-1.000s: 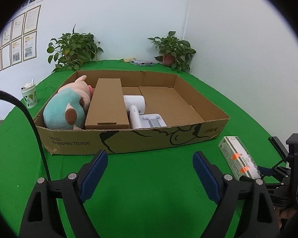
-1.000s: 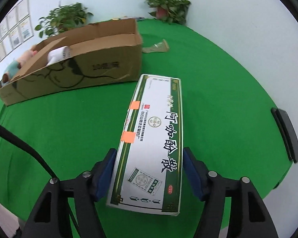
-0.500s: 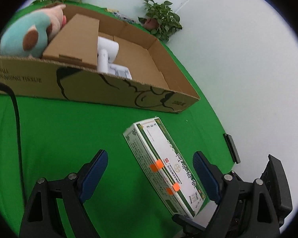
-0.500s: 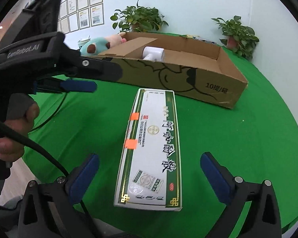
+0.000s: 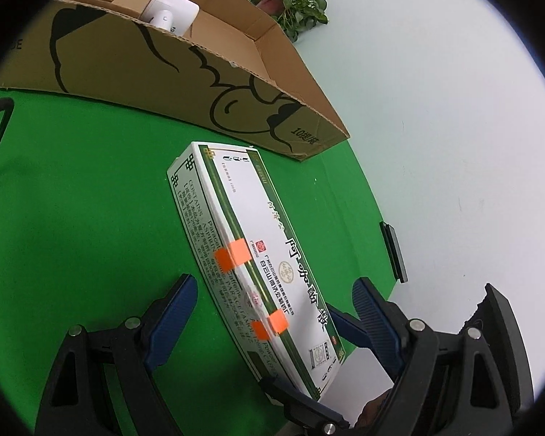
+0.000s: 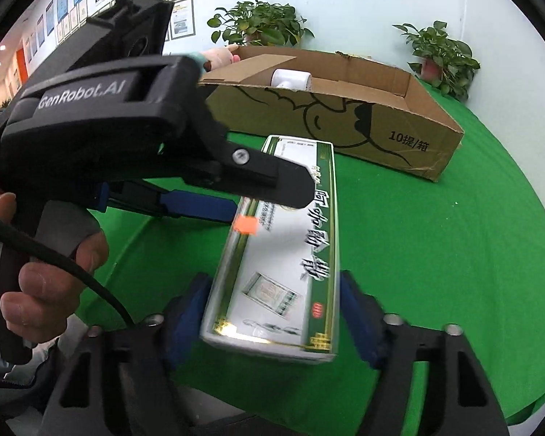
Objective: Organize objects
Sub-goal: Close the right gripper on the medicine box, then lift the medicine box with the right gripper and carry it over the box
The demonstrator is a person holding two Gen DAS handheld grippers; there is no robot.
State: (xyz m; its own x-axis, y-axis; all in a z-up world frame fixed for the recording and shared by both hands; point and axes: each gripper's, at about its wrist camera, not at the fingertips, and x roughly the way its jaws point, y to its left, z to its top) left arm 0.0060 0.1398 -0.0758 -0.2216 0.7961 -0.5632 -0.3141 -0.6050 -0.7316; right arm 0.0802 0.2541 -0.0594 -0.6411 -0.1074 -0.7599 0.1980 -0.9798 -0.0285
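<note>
the long white medicine box with green stripes (and orange stickers) lies just in front of the cardboard box. the right gripper has just been closing and pinches its near end; the left gripper is spread wide around it.

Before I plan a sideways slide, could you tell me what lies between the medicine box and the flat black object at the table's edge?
Only bare green cloth separates the medicine box from the flat black object; the left wrist view shows it.
</note>
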